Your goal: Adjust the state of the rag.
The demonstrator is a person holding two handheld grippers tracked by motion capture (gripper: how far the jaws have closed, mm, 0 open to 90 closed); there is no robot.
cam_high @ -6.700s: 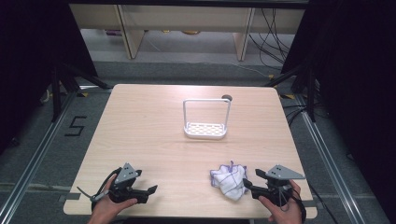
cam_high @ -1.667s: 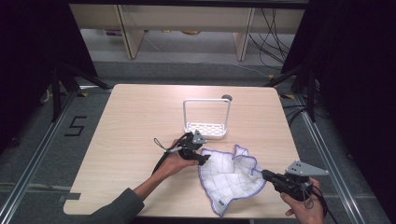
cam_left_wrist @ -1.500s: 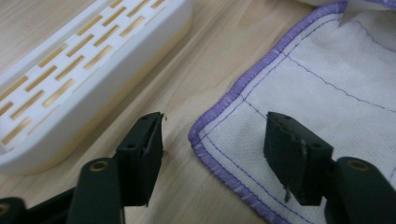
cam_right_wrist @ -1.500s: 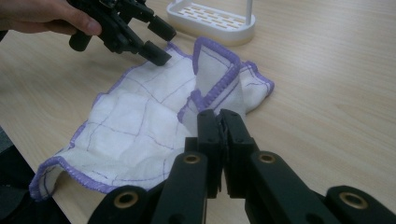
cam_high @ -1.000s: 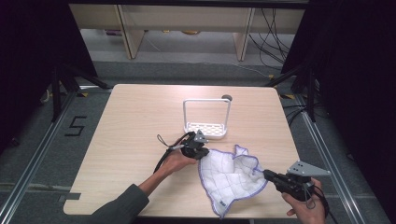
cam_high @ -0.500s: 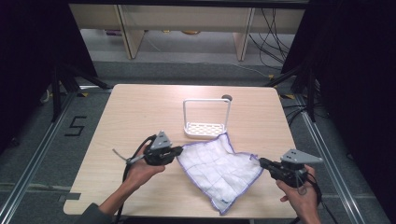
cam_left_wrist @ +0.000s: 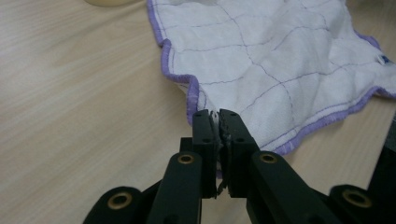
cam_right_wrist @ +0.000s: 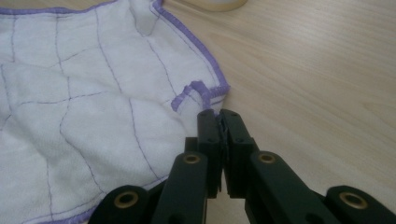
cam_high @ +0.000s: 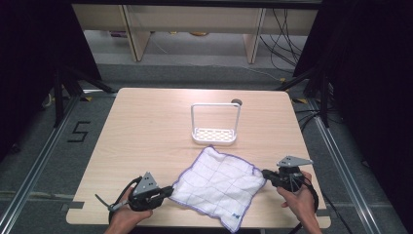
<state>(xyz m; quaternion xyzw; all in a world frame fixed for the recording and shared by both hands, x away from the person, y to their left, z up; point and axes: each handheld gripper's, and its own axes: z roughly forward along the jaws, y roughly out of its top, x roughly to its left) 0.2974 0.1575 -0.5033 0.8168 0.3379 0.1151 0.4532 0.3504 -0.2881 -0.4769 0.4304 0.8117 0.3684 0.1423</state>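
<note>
Two hand-held grippers, your left hand-held gripper (cam_high: 168, 191) and right hand-held gripper (cam_high: 265, 174), pinch opposite corners of the cloth (cam_high: 219, 186); the white rack (cam_high: 215, 135) stands just beyond it on the desk (cam_high: 146, 131).

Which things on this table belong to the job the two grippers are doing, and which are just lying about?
In the job:
- white cloth with purple edging, spread flat
- left gripper, shut on one corner
- right gripper, shut on the opposite corner

Lying about:
- white rack, behind the cloth
- small dark round thing behind the rack
</note>
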